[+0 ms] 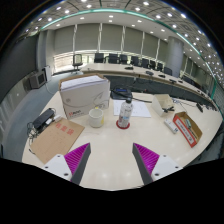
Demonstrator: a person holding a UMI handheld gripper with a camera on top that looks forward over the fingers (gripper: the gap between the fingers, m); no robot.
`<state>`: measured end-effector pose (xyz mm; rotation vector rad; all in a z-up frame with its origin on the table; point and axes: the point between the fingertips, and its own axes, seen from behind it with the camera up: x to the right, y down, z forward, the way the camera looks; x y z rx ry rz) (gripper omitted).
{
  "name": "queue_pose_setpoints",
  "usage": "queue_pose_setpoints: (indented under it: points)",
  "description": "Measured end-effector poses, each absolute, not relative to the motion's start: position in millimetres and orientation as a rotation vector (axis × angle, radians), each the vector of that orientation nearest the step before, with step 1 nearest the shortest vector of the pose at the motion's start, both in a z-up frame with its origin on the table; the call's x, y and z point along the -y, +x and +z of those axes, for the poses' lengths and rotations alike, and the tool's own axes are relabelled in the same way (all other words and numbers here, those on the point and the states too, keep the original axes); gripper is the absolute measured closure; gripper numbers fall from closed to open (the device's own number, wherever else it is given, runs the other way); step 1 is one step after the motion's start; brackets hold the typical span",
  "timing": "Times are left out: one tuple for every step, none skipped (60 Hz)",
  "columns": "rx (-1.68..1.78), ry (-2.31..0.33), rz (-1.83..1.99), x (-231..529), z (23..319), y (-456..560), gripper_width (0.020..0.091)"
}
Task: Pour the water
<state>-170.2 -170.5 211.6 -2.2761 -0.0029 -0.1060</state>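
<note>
A clear water bottle (125, 112) with a dark cap and a red-and-white label stands upright on the pale table (112, 145), beyond my fingers. Just left of it sits a small white cup (96, 116). My gripper (111, 163) is open, its two magenta pads (77, 158) spread wide over bare tabletop with nothing between them. The bottle lies well ahead of the fingertips, slightly right of their midline.
A white box (84, 95) stands behind the cup. A brown cardboard piece (56, 138) and a dark object (41, 122) lie at the left. A red-and-yellow packet (187, 127) lies at the right. Desks, monitors and chairs (130, 62) fill the room behind.
</note>
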Motion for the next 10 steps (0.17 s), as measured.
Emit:
queue_pose_setpoints:
  points:
    - [0.007,-2.275,-0.107,170.6,212.0,-170.1,0.0242]
    - [0.011,-2.273,-0.107,170.3,211.9,-170.9,0.0244]
    - [0.014,-2.274,-0.104,170.4,212.1,-171.5,0.0244]
    - [0.015,-2.274,-0.101,170.5,211.8,-172.2,0.0245]
    - [0.015,-2.276,-0.098,170.7,211.7,-172.4,0.0242]
    - [0.013,-2.277,-0.096,170.9,211.6,-172.5,0.0242]
    - [0.012,-2.278,-0.095,170.9,211.5,-172.6,0.0243]
    - [0.009,-2.278,-0.091,170.2,211.0,-172.5,0.0243]
    - [0.009,-2.279,-0.091,170.5,210.8,-172.5,0.0244]
    - [0.009,-2.281,-0.089,170.4,210.4,-172.6,0.0243]
